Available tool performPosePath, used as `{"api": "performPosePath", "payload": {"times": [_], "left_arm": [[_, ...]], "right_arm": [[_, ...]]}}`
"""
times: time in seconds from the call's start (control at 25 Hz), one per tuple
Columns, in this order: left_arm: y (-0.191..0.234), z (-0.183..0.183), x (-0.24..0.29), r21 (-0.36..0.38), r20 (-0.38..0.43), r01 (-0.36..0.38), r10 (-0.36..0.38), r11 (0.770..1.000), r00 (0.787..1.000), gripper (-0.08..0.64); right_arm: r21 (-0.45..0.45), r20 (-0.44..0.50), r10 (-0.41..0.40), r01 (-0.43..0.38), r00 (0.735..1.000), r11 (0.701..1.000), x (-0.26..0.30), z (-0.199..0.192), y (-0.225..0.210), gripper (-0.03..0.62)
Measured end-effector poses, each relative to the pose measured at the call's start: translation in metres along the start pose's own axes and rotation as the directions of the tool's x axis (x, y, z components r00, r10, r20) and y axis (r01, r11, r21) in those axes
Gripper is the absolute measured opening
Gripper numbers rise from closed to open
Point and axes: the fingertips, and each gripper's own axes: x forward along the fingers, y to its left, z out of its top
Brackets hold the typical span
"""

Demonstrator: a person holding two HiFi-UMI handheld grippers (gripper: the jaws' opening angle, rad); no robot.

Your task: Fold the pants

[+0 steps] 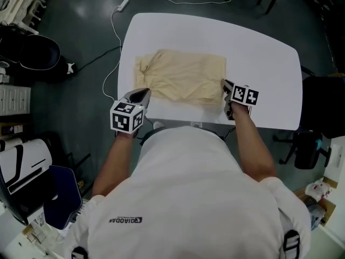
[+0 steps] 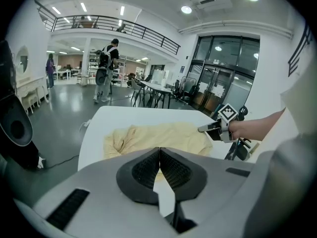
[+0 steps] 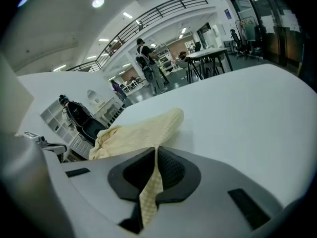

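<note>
The cream pants (image 1: 183, 77) lie spread on the white table (image 1: 259, 53), bunched at their left end. My right gripper (image 1: 225, 85) is at their near right corner, shut on a strip of the cloth; in the right gripper view that strip (image 3: 148, 192) hangs down between the pads of the right gripper (image 3: 156, 152) and the corner is raised off the table (image 3: 247, 113). My left gripper (image 1: 143, 93) sits at the near left corner. Its jaws (image 2: 159, 152) are shut, pads touching, with no cloth visible between them. The pants (image 2: 158, 135) lie just beyond them, with the right gripper (image 2: 210, 129) at their far end.
A white cable (image 1: 116, 31) runs over the floor left of the table. A black chair (image 1: 32, 53) stands at the far left and dark chairs (image 1: 318, 112) at the right. The table's right half (image 1: 269, 80) is bare. People (image 2: 106, 68) walk in the hall behind.
</note>
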Motion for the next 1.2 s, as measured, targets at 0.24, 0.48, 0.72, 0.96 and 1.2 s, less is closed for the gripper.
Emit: {"api": "performPosePath", "payload": {"times": [0.24, 0.48, 0.72, 0.96, 1.2], "left_arm": [[0.01, 0.0, -0.008, -0.005, 0.017, 0.0, 0.0, 1.0, 1.0, 0.028], [0.019, -0.001, -0.019, -0.021, 0.041, -0.003, 0.004, 1.0, 0.999, 0.028], [0.035, -0.003, -0.034, -0.042, 0.067, -0.016, 0.019, 0.999, 0.998, 0.028], [0.051, -0.005, -0.052, -0.058, 0.09, -0.031, 0.036, 0.998, 0.995, 0.029], [0.067, -0.006, -0.073, -0.063, 0.113, -0.034, 0.041, 0.997, 0.993, 0.028]], "right_arm": [[-0.104, 0.065, 0.074, -0.067, 0.995, 0.992, -0.019, 0.03, 0.06, 0.034], [-0.151, 0.082, 0.17, -0.156, 0.982, 0.976, -0.029, 0.046, 0.125, 0.034], [-0.144, 0.086, 0.228, -0.214, 0.97, 0.966, -0.027, 0.056, 0.178, 0.034], [-0.148, 0.081, 0.288, -0.274, 0.954, 0.95, -0.014, 0.057, 0.227, 0.034], [-0.185, 0.061, 0.325, -0.31, 0.944, 0.933, 0.006, 0.06, 0.278, 0.034]]}}
